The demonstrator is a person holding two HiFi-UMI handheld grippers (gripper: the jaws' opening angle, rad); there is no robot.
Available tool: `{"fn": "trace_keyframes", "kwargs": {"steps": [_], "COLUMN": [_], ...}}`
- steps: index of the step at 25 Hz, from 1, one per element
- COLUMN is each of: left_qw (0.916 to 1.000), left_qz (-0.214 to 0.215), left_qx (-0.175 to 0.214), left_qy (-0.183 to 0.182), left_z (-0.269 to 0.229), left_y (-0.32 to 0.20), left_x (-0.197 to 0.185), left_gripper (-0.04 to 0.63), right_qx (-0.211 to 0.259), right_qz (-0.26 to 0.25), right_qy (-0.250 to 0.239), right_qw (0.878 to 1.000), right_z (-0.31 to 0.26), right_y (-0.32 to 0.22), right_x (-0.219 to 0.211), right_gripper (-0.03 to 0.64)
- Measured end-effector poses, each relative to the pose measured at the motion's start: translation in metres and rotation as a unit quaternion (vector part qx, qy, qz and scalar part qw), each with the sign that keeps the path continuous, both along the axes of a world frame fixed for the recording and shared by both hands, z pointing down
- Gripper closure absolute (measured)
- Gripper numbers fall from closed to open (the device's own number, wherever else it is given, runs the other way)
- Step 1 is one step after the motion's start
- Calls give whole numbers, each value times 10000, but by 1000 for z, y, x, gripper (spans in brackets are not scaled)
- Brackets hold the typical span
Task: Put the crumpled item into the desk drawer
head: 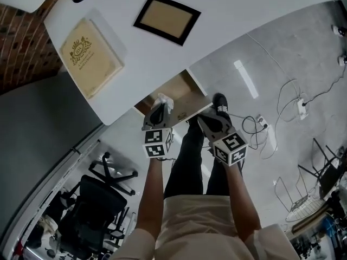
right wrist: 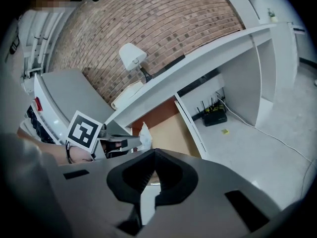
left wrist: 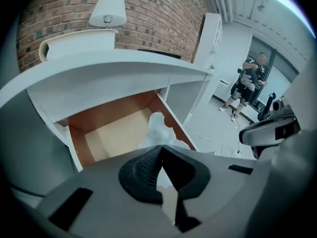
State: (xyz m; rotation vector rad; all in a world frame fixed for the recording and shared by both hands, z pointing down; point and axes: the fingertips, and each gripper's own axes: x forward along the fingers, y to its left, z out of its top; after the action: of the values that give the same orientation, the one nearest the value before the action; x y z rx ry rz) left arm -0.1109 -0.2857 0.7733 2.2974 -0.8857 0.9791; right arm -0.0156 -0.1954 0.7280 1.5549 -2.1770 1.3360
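Left tool holds crumpled item; only right gripper view shows router.

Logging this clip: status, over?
Left gripper shut on crumpled white paper wad, above open wooden desk drawer. Right gripper shut, empty. Nothing blocking.

The right gripper fills the foreground, its jaws pressed together with nothing between them. Past them the drawer stands pulled out from under the white desk, wooden inside showing. The left gripper — marker cube toward the camera — reaches in from the left, the white crumpled item at its jaws, seen against the drawer's left side. A white-shaded lamp stands before the brick wall; a black router sits on the floor under the desk.
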Motion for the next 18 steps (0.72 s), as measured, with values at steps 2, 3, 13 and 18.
{"fn": "trace_keyframes", "kwargs": {"steps": [2, 3, 13, 18], "left_qw": [9999, 9998, 9911, 9886], "left_qz": [104, 171, 1113, 1183], "left_qx": [-60, -90, -76, -210], "left_qy": [-32, -56, -730, -913], "left_z": [12, 18, 68, 93], "left_y": [1, 1, 7, 5], "left_x": [6, 9, 26, 25], "left_gripper": [578, 578, 578, 578], "right_qx": [14, 30, 270, 269], "right_qz": [86, 119, 168, -42], "right_qy": [-13, -12, 32, 15], "right_qw": [10000, 9999, 9995, 9996], "right_z": [7, 9, 15, 21], "right_y": [0, 0, -7, -3], "right_x": [5, 8, 33, 34], "right_gripper": [594, 594, 594, 594]}}
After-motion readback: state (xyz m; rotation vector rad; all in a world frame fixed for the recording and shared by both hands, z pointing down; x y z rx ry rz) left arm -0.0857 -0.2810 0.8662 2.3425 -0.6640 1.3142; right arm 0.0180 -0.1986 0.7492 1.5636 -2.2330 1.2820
